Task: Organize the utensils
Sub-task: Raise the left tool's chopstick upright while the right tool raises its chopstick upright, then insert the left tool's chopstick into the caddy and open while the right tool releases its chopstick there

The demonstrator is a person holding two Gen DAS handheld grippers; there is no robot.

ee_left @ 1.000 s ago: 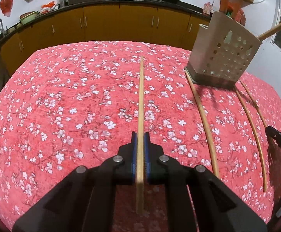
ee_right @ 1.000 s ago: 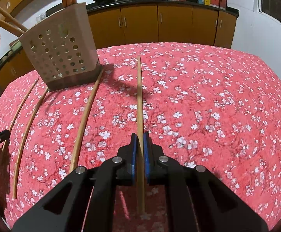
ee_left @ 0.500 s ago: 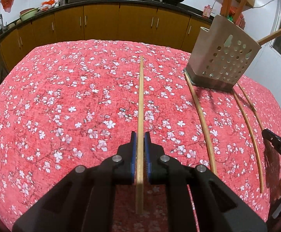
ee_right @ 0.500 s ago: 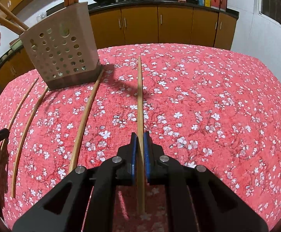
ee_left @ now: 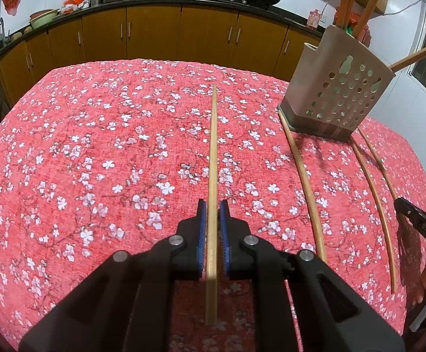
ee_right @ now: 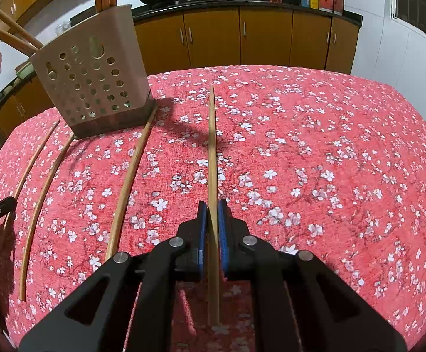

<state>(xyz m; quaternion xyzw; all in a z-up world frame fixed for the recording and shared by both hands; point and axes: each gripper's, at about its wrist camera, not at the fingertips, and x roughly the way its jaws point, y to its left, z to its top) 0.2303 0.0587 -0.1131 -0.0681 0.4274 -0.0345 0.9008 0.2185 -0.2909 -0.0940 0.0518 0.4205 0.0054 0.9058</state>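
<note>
Chopsticks: one [ee_left: 212, 158] is clamped in the left gripper [ee_left: 212, 208], another [ee_right: 212, 152] in the right gripper [ee_right: 212, 206]; three [ee_right: 130, 173] lie on the red cloth [ee_right: 315, 146] beside the holder [ee_right: 92, 88].

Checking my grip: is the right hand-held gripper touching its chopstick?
Touching. The right wrist view shows the right hand-held gripper with both pads pressed against the chopstick.

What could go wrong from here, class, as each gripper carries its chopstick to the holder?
The left gripper grips its chopstick near one end, so the long free end might swing or slip. The holder already leans with utensils inside; a knock could tip it. Three loose chopsticks beside it could get nudged.
</note>
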